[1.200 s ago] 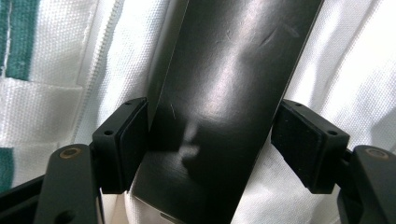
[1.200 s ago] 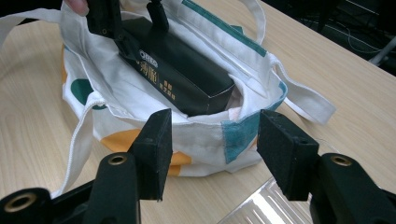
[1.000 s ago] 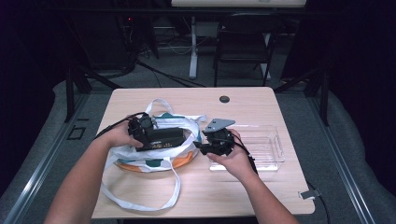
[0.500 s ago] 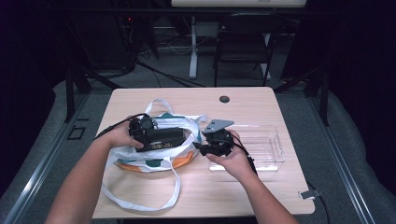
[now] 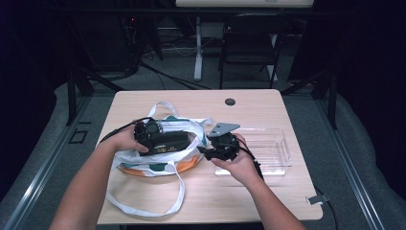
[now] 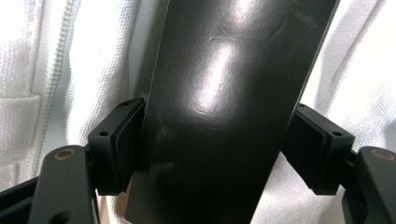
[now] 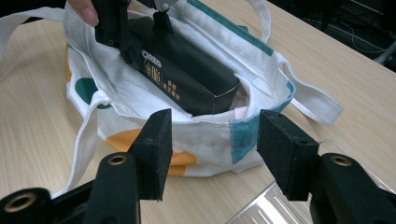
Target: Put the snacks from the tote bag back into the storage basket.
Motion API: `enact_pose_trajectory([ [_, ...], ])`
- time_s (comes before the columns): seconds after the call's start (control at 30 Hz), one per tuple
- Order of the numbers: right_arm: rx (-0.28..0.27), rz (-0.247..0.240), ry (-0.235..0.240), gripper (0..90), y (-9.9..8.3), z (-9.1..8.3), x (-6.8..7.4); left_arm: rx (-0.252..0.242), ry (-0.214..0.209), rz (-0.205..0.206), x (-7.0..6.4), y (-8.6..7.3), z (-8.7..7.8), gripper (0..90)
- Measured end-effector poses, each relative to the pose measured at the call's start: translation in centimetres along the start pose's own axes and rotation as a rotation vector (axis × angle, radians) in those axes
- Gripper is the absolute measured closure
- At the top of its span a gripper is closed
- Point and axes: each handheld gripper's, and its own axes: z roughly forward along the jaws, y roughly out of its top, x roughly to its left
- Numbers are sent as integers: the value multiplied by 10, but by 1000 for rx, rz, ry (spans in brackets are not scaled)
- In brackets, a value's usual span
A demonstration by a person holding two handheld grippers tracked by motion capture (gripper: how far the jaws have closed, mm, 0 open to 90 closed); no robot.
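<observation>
Overhead light is falling on the pale wooden surface (image 5: 249,191), while the room beyond it is sinking into near darkness. The high view is looking soft and low in detail. In the left gripper view, broad glare streaks are running along the glossy black rectangular box (image 6: 233,107), and the white woven fabric bag (image 6: 46,70) behind it is washing out toward overexposure. In the right gripper view, the two black jaws are blurring slightly at close range.
</observation>
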Motion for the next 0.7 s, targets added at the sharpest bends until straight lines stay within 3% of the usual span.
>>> enact_pose_trajectory([
  [0.4, 1, 8, -6, 453, -1, -1, -2, 33, 64, 57, -11, 0, -1, 307],
  [0.7, 1, 8, -5, 452, 0, 1, -1, 25, 58, 65, -14, -1, -6, 367],
])
